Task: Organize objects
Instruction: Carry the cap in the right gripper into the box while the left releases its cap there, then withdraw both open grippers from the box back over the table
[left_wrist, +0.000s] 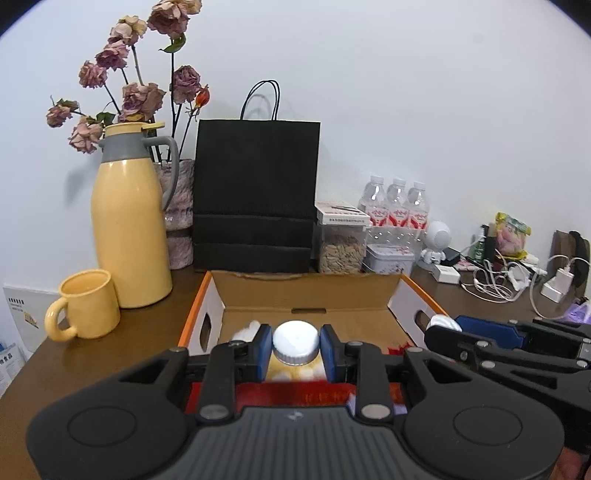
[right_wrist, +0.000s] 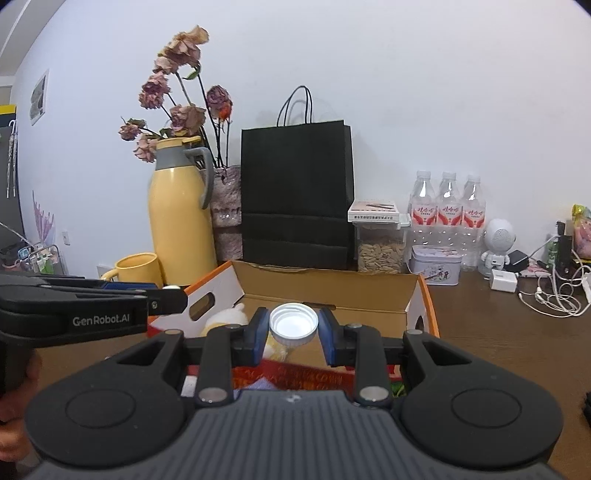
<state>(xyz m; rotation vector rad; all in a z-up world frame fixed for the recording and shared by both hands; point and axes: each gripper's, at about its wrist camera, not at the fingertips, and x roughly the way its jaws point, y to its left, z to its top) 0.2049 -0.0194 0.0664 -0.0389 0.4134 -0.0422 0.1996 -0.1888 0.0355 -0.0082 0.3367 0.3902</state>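
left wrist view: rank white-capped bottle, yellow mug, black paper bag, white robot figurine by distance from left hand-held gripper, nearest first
1. white-capped bottle: between the left hand-held gripper pads.
2. yellow mug: front left.
3. black paper bag: behind the box, centre.
4. white robot figurine: back right.

Brown table bears box, thermos.

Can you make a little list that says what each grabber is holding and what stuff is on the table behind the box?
left gripper: jaws shut on a white-capped bottle, over the cardboard box
right gripper: jaws shut on a white cap, hollow side facing the camera, over the same box
behind the box: black paper bag, jar of seeds, small tin, three water bottles
left of the box: yellow thermos jug, yellow mug, dried roses
far right: tangled white cables
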